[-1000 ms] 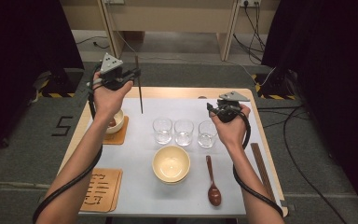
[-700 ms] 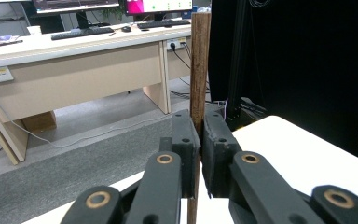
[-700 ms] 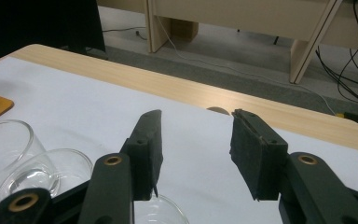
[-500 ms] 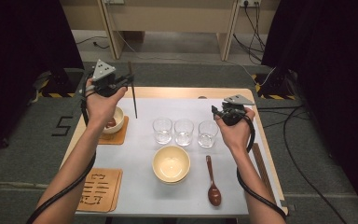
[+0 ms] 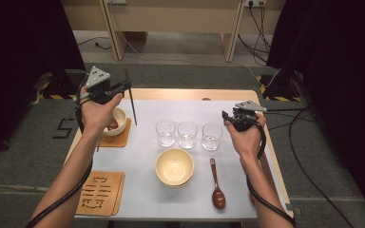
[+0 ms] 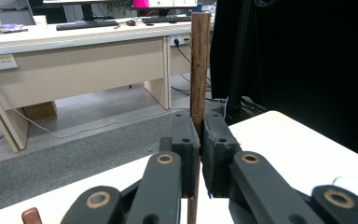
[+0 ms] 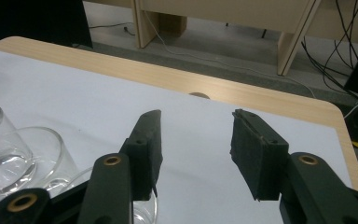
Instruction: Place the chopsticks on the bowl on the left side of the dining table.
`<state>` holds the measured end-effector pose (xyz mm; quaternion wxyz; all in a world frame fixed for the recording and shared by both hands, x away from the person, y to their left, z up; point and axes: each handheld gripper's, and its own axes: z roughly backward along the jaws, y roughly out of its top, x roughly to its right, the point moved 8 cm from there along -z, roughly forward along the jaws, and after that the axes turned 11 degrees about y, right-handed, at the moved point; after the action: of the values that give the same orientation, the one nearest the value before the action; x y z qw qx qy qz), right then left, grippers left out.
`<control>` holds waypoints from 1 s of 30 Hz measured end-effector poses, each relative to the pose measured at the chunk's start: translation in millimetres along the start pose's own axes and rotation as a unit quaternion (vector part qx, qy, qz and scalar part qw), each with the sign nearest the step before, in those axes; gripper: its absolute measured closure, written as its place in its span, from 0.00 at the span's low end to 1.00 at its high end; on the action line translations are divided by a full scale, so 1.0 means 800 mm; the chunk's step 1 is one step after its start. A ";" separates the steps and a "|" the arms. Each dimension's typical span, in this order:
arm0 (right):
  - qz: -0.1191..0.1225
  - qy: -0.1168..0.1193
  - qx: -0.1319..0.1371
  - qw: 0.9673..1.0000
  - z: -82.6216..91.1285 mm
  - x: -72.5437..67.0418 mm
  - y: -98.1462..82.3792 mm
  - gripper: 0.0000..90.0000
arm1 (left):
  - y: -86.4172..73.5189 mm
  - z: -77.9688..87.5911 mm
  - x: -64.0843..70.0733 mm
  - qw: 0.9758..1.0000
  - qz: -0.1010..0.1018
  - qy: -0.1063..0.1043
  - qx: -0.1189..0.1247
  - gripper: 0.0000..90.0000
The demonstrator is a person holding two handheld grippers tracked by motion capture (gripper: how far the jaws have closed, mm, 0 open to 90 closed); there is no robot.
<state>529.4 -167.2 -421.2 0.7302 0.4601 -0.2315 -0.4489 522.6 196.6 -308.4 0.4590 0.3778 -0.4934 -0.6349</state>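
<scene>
Tongs first: the left tongs [image 6: 199, 140] clamp a thin dark wooden stick [image 6: 199, 65] near its middle, holding it upright above the desk [image 5: 142, 107], beyond and left of the cream bowl [image 5: 174, 166]. The right tongs [image 7: 196, 149] gape wide and empty, right of the three glasses [image 5: 187, 134] that stand beyond that bowl. A wooden spoon [image 5: 216, 187] lies just right of the bowl. The stick looks light, stiff and slim, likely to pivot; a firm mid-shaft grip suits it.

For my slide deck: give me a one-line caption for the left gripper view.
Left gripper shut on an upright dark wooden stick, above the table's edge.
</scene>
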 end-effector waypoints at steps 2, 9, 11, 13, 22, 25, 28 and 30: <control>-0.002 -0.002 0.000 1.000 0.002 0.004 -0.003 0.59 | -0.001 0.003 0.000 1.000 0.003 -0.003 -0.001 0.93; -0.010 -0.007 0.000 1.000 0.007 0.012 -0.015 0.59 | -0.002 0.012 0.000 1.000 -0.005 -0.001 0.000 0.93; -0.011 -0.008 0.003 1.000 0.009 0.014 -0.018 0.59 | -0.003 0.015 0.000 1.000 -0.005 -0.001 -0.001 0.93; -0.014 -0.009 0.004 1.000 0.011 0.016 -0.021 0.59 | -0.004 0.017 0.000 1.000 -0.004 -0.001 -0.002 0.93; -0.016 -0.011 0.004 1.000 0.019 0.021 -0.033 0.59 | -0.014 0.030 -0.005 1.000 0.005 0.001 -0.007 0.93; -0.016 -0.011 0.005 1.000 0.020 0.022 -0.039 0.59 | -0.018 0.034 -0.008 1.000 0.008 0.002 -0.010 0.93; -0.015 -0.012 0.007 1.000 0.021 0.023 -0.044 0.59 | -0.021 0.040 -0.010 1.000 0.009 0.001 -0.012 0.93; -0.016 -0.011 0.011 1.000 0.023 0.024 -0.048 0.59 | -0.022 0.044 -0.011 1.000 0.009 0.002 -0.012 0.93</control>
<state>508.2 -198.8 -447.7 0.7153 0.4668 -0.2365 -0.4632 488.7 216.4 -317.4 0.4701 0.3691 -0.4883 -0.6359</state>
